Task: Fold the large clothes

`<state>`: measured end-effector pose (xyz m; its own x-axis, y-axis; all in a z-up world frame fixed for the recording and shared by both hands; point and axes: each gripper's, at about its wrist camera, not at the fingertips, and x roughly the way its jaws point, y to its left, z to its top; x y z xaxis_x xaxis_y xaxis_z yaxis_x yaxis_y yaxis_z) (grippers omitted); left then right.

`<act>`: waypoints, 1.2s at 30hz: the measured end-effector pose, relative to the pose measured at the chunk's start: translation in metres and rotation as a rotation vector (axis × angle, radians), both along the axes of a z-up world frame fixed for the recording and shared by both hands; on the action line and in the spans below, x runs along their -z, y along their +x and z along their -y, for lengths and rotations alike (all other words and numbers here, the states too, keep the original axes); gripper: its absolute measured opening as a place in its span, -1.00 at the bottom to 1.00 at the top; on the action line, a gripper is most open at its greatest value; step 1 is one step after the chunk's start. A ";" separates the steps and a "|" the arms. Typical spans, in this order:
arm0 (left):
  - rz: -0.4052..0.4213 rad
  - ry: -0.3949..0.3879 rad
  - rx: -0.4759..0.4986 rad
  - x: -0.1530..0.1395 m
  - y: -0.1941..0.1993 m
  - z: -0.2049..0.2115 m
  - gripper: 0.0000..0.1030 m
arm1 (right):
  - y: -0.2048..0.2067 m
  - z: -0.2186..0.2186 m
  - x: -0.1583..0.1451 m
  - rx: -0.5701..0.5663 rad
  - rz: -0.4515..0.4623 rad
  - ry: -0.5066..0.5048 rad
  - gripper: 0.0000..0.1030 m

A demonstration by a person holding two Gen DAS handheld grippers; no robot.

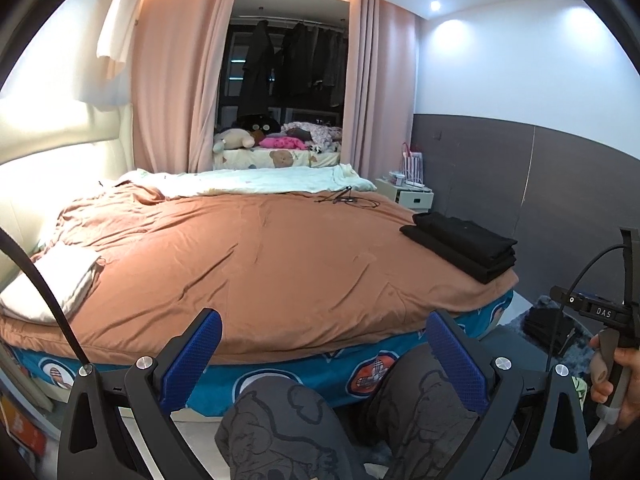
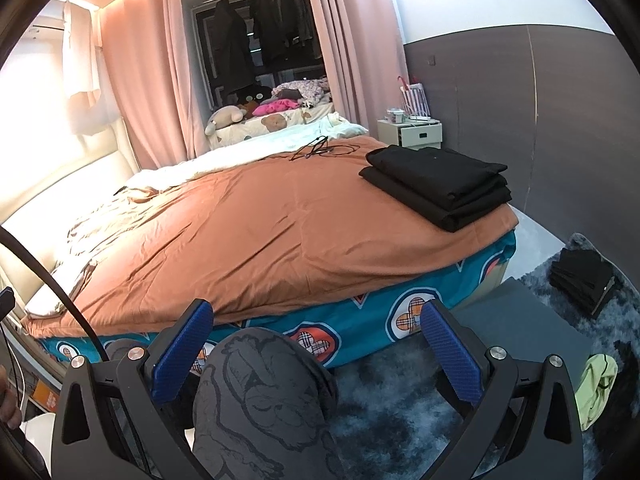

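Observation:
A stack of folded black clothes (image 1: 460, 246) lies on the right corner of the bed, on the orange-brown cover (image 1: 260, 264); it also shows in the right wrist view (image 2: 440, 186). My left gripper (image 1: 324, 336) is open and empty, held off the bed's near edge above the person's knees. My right gripper (image 2: 316, 332) is open and empty, also short of the bed edge above a knee. The right gripper's body and the hand holding it show at the right edge of the left wrist view (image 1: 612, 344).
A white folded item (image 1: 52, 280) lies at the bed's left end. A thin black cable (image 2: 320, 148) lies on the far side of the cover. A grey stool (image 2: 516, 328), a pile of dark clothes (image 2: 584, 280) and a pale green garment (image 2: 596, 388) sit on the rug at the right. A nightstand (image 2: 412, 132) stands by the wall.

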<state>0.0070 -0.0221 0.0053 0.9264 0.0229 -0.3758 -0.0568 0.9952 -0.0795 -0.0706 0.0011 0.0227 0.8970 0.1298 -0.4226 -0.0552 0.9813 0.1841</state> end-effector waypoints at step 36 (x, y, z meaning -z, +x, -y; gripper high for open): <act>0.002 -0.010 0.014 0.002 -0.005 0.007 0.99 | -0.003 0.009 0.008 -0.012 0.022 0.003 1.00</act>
<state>0.0019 -0.0292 0.0032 0.9274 0.0062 -0.3740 -0.0428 0.9950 -0.0897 -0.0738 -0.0079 0.0150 0.9042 0.1418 -0.4028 -0.0711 0.9801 0.1855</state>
